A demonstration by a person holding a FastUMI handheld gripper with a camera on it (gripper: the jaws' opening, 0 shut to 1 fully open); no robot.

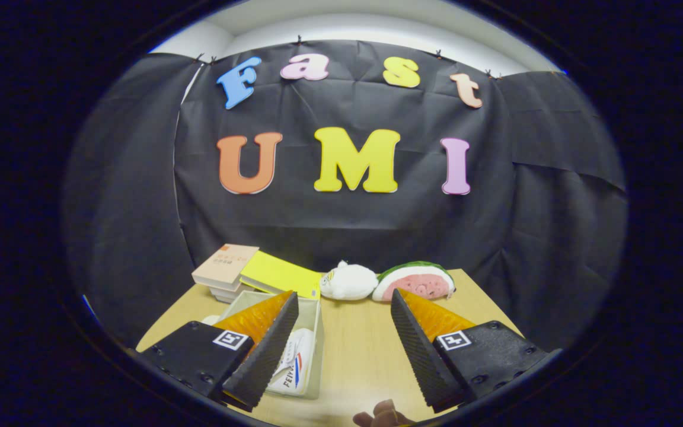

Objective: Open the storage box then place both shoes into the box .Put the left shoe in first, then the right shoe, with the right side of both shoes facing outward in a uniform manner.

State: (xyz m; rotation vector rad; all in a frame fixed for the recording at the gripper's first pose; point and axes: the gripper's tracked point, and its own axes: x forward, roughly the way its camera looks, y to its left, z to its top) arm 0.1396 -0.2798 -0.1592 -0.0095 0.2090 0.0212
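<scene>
Hovering above the tabletop (365,356), the hand-held gripper (341,308) is held wide apart, grasping nothing; a white shoe (294,367) with partly legible "FEIY" lettering is seen inside the clear storage box (316,332) behind its left finger.

One storage box (315,332) sits on the table (365,356), with one white shoe (294,365) inside it. Behind the box lie three books: two stacked books (224,270) and one yellow book (279,274). Beyond the box's far right corner rest two plush toys, one white plush (348,281) and one watermelon plush (415,280).
</scene>
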